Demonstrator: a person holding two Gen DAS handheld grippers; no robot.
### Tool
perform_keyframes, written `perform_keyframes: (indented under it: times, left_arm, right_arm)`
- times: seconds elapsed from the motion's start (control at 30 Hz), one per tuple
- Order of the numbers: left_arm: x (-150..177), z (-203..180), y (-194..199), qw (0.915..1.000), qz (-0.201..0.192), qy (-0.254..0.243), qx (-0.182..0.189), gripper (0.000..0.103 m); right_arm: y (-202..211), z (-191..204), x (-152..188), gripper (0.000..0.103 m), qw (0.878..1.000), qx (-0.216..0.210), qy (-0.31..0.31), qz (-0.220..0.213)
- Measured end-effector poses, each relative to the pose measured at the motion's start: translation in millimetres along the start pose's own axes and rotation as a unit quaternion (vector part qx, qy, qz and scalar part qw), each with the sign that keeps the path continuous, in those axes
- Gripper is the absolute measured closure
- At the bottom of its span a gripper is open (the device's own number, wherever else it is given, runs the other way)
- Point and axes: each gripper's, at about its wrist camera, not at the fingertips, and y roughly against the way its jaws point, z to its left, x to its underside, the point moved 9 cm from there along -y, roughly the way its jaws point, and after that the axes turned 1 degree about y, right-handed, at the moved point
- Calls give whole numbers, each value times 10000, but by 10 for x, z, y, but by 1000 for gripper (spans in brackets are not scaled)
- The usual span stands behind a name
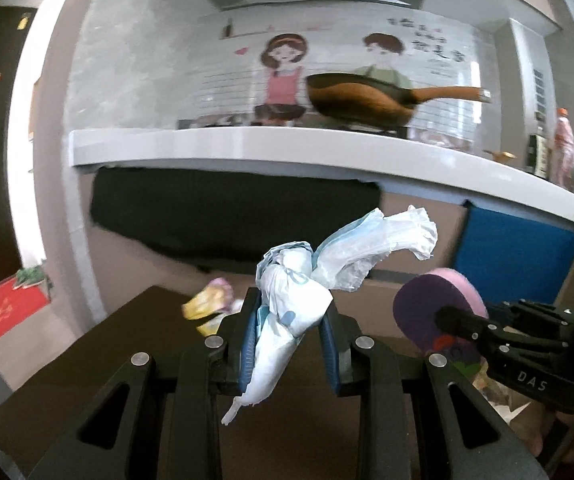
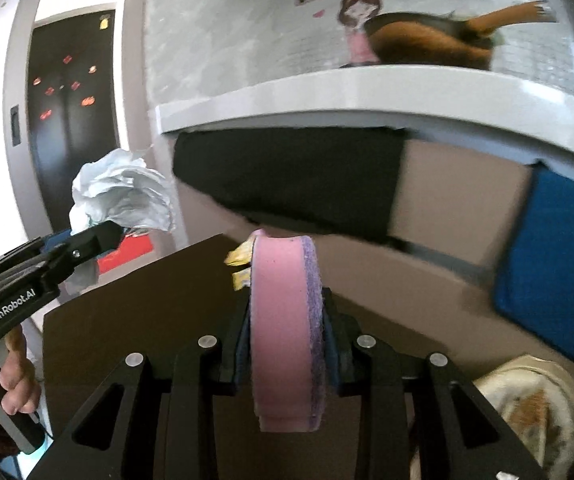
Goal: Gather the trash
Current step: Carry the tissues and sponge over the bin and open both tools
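Two pairs of black tongs are raised above a dark brown counter (image 1: 99,344), each closed on a piece of trash. At the lower centre of the left wrist view, the left tongs (image 1: 290,322) pinch a crumpled white and pale blue paper wrapper (image 1: 299,300) between their blue-lined pads; its twisted tail hangs down between the arms and its loose end fans toward the upper right. The right tongs (image 2: 287,316), at the lower centre of the right wrist view, grip a round pink sponge with a purple scouring face (image 2: 283,328), held on edge with the purple layer toward the right pad (the jaws are only partly closed, pressed on the sponge's two flat faces).

Each pair shows in the other's view: the sponge at the lower right of the left view, the wrapper at the left middle of the right view, where a hand (image 2: 11,384) holds the handle.

Just beyond the tongs, a small yellow crumpled scrap (image 1: 207,306) lies on the counter, blurred. A white plate with brownish remains (image 2: 535,404) sits at the lower right of the right view. Farther back runs a white ledge (image 1: 247,140) with a black cloth (image 1: 227,216) and a blue cloth (image 1: 515,244) hanging below it, and a brown frying pan (image 1: 359,96) on top, before a wall with cartoon figures.
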Motion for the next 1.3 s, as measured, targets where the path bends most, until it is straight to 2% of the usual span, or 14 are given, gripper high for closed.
perform_keyframes:
  times: [0.2, 0.33, 0.5, 0.73, 1.0, 1.13, 1.3]
  left_arm:
    - [-62, -579, -50, 9992, 18, -130, 389, 74]
    - [-35, -1048, -114, 9966, 80, -233, 785, 74]
    - [117, -1537, -243, 9912, 364, -264, 1244, 74]
    - [377, -2092, -450, 9825, 747, -211, 1694, 74]
    - [760, -2545, -727, 9731, 1209, -397, 1920, 74]
    - [971, -2646, -923, 9668, 1587, -394, 1962, 74]
    - [1177, -2716, -1080, 9632, 1818, -450, 1929, 74]
  right_arm:
    - [476, -549, 2, 75, 9984, 458, -195, -252]
    - [750, -864, 50, 75, 9956, 797, -324, -366]
    - [991, -1266, 158, 75, 9911, 1168, -498, -401]
    - [1252, -1787, 379, 75, 9829, 1593, -847, -357]
    - [1272, -2209, 722, 75, 9755, 1796, -1257, -159]
    - [1192, -2392, 892, 75, 9729, 1804, -1446, -17]
    - [1002, -2572, 1070, 75, 9695, 1706, -1751, 173]
